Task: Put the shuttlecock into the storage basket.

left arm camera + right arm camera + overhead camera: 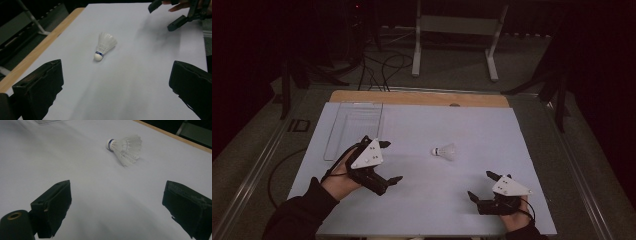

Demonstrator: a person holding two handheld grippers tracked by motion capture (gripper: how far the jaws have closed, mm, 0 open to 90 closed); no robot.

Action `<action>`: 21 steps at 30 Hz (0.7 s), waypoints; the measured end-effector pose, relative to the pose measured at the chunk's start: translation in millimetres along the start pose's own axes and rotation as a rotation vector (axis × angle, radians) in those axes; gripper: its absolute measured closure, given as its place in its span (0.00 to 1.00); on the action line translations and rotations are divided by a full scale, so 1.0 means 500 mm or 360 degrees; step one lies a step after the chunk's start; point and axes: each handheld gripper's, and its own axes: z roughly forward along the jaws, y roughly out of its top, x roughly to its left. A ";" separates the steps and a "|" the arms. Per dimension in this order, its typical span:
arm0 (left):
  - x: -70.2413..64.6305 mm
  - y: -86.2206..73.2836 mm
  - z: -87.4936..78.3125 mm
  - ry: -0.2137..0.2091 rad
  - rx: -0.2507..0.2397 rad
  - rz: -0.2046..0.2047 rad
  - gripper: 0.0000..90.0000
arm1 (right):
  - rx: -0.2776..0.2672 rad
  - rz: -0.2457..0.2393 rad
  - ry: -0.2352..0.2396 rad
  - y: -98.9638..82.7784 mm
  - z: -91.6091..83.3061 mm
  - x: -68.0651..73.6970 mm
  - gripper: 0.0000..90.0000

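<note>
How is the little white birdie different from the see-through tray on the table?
The white feathered shuttlecock is small and cone-shaped; the clear plastic tray is much bigger, flat and rectangular. The shuttlecock is solid white with a blue band by its round cork tip; the tray is transparent, so the table shows through. The shuttlecock lies on its side mid-table; the tray sits flat near the far left corner. Both rest untouched on the pale tabletop.

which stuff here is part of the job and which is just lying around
In the job:
- shuttlecock, on its side on the white table
- left gripper, open
- right gripper, open

Lying about:
- clear tray, far left
- metal stand, on the floor beyond
</note>
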 end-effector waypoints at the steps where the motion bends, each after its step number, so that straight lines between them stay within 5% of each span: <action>1: 0.000 0.004 0.008 -0.0018 0.0005 0.0012 0.00 | 0.0005 -0.0005 0.0002 0.000 0.000 0.000 0.09; 21: 0.016 0.041 0.085 -0.0227 0.0119 0.0117 0.00 | 0.0011 -0.0004 0.0017 0.000 0.002 0.003 0.09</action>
